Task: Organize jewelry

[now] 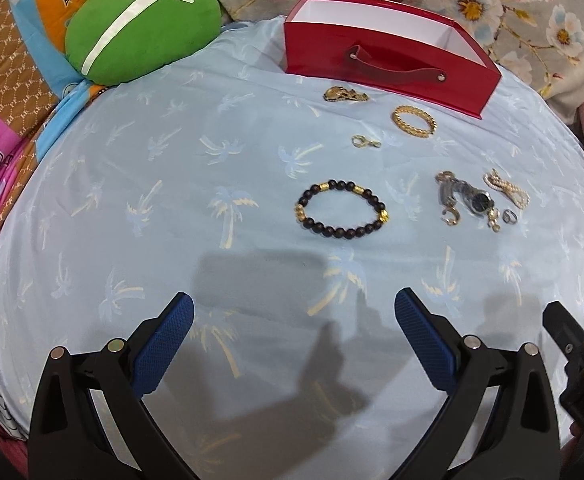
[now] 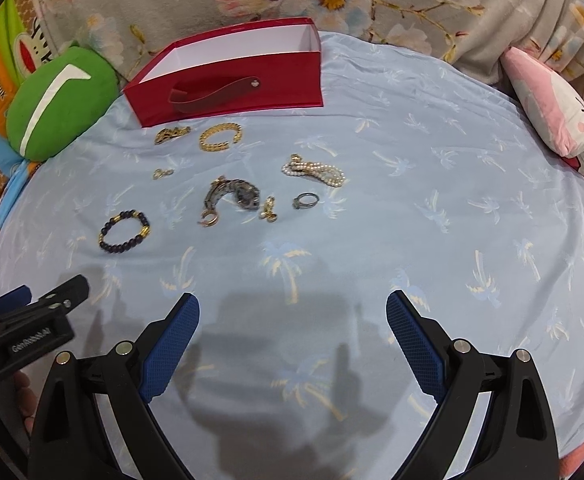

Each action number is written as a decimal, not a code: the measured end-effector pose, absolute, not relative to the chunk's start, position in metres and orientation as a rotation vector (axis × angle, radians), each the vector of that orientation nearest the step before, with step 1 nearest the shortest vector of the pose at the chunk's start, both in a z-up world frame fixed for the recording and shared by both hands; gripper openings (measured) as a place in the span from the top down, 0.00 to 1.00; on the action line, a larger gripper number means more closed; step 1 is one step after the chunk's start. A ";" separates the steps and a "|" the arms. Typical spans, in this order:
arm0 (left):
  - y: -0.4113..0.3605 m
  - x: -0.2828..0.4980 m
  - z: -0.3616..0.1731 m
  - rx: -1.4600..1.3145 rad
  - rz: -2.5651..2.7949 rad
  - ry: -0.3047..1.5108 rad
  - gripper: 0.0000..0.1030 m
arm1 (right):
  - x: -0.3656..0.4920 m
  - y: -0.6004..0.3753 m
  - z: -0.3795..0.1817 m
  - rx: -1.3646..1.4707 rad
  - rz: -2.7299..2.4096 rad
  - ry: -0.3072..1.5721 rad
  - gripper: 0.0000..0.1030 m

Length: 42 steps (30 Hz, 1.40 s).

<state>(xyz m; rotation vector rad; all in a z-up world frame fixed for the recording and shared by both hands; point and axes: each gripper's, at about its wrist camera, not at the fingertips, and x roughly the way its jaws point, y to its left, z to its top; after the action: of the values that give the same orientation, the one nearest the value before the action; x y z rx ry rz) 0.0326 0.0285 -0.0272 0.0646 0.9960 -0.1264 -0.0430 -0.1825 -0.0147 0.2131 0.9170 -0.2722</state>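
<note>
both the left gripper [image 1: 294, 310] and right gripper [image 2: 293, 308] spread, empty; pinch the beaded bracelet [image 1: 342, 212] at one edge, then lift it into the red box [image 1: 388, 64].

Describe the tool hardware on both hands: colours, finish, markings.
Both match: left tool and right tool have glossy black plastic arms with triangular cut-outs and silver round pivot pins. The fingers carry blue pads with fine grid texture. White lettering shows on the black bodies, only partly readable. No cables or sleeves visible.
</note>
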 end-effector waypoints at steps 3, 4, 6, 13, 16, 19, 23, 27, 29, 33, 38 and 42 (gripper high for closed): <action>0.027 0.045 -0.031 0.063 -0.130 1.004 0.05 | -0.028 -0.192 -0.017 0.202 -0.274 0.911 0.10; 0.027 0.049 -0.033 0.060 -0.135 1.008 0.05 | -0.022 -0.196 -0.017 0.198 -0.274 0.910 0.10; 0.022 0.059 -0.038 0.062 -0.145 1.016 0.05 | -0.006 -0.205 -0.019 0.202 -0.267 0.904 0.11; 0.006 0.091 -0.058 0.073 -0.163 1.037 0.05 | 0.043 -0.240 -0.031 0.233 -0.243 0.903 0.24; 0.000 0.101 -0.066 0.075 -0.163 1.048 0.05 | 0.060 -0.249 -0.040 0.247 -0.226 0.914 0.29; -0.006 0.108 -0.069 0.097 -0.158 1.036 0.05 | 0.074 -0.256 -0.049 0.258 -0.211 0.924 0.34; -0.012 0.113 -0.069 0.103 -0.165 1.028 0.05 | 0.087 -0.259 -0.058 0.268 -0.184 0.937 0.43; -0.017 0.114 -0.066 0.117 -0.182 1.015 0.16 | 0.092 -0.255 -0.060 0.236 -0.173 0.933 0.56; -0.019 0.113 -0.064 0.114 -0.193 1.014 0.23 | 0.093 -0.253 -0.060 0.224 -0.171 0.932 0.63; -0.019 0.111 -0.059 0.088 -0.232 1.026 0.42 | 0.093 -0.251 -0.060 0.223 -0.160 0.936 0.87; -0.022 0.105 -0.055 0.071 -0.290 1.044 0.78 | 0.086 -0.250 -0.058 0.248 -0.147 0.933 0.90; -0.021 0.096 -0.048 0.061 -0.314 1.037 0.94 | 0.073 -0.246 -0.049 0.264 -0.144 0.911 0.90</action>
<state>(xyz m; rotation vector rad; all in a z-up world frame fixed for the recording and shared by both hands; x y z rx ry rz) 0.0964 -0.0210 -0.0484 0.0610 1.0370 -0.3142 0.0727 -0.2462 -0.0487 0.2636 0.9105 -0.1437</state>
